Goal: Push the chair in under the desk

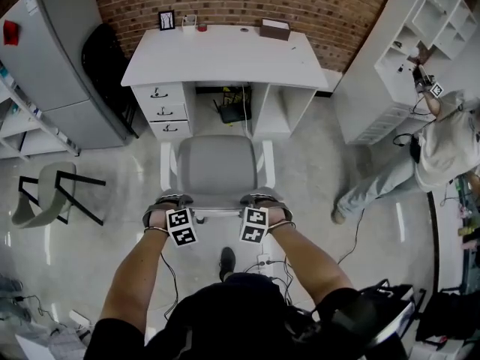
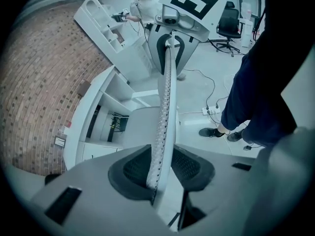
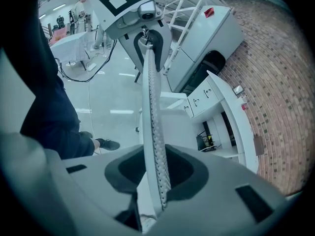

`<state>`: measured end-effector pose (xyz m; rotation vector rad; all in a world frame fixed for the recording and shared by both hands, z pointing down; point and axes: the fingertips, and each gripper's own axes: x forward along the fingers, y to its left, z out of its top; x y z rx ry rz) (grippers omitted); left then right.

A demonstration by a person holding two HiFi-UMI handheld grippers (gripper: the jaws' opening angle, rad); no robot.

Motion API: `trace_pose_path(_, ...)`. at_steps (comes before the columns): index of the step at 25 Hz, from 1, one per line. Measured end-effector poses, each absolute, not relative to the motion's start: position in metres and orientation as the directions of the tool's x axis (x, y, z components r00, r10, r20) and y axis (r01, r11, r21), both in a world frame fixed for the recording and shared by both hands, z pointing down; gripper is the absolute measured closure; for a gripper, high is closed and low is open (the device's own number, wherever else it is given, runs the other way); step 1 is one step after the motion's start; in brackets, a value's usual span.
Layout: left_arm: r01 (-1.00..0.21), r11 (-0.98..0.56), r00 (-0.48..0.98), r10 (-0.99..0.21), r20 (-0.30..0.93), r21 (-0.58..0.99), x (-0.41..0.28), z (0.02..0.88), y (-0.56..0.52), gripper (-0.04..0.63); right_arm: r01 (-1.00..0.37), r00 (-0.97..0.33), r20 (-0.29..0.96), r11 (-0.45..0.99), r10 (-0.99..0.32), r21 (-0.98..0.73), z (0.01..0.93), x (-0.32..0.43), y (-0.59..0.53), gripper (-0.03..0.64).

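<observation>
A chair with a grey seat and white frame stands just in front of the white desk, facing its knee space. My left gripper and right gripper clamp the top edge of the backrest, one at each end. In the left gripper view the perforated backrest edge runs up from between my left gripper's pads to the other gripper at its far end. The right gripper view mirrors this: backrest edge pinched in my right gripper.
The desk has drawers at its left and a black item in the knee space. A grey cabinet and a tipped chair are at left. A white shelf unit and a person are at right. Cables and a power strip lie behind the chair.
</observation>
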<state>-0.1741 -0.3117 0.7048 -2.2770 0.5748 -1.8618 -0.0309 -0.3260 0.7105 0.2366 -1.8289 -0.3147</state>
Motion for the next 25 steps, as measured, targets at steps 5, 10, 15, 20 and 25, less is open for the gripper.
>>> trace_pose_path(5,-0.212,-0.928,0.138,-0.340,0.930,-0.308,-0.176,0.709,-0.328,0.474,0.009,-0.294,0.899,0.940,-0.324,0.342,0.713,-0.031,-0.340,0.517)
trace_pose_path(10,-0.213,-0.929,0.129,-0.334,0.934,-0.303,-0.177,0.708,-0.345,0.474,0.018,-0.317,0.892,0.938,-0.322,0.345,0.710,-0.034,-0.357,0.520)
trace_pose_path(15,-0.209,-0.924,0.111,-0.348,0.931,-0.321,-0.174,0.708,-0.363,0.472,0.025,-0.336,0.887,0.939,-0.316,0.344,0.711,-0.029,-0.371,0.526)
trace_pose_path(20,-0.217,-0.924,0.091,-0.340,0.936,-0.315,-0.177,0.709,-0.379,0.472,0.021,-0.348,0.888,0.945,-0.300,0.328,0.713,-0.032,-0.387,0.530)
trace_pose_path(25,-0.218,-0.926,0.095,-0.334,0.938,-0.308,-0.177,0.713,-0.383,0.471,0.030,-0.341,0.891,0.944,-0.300,0.329,0.718,-0.030,-0.391,0.546)
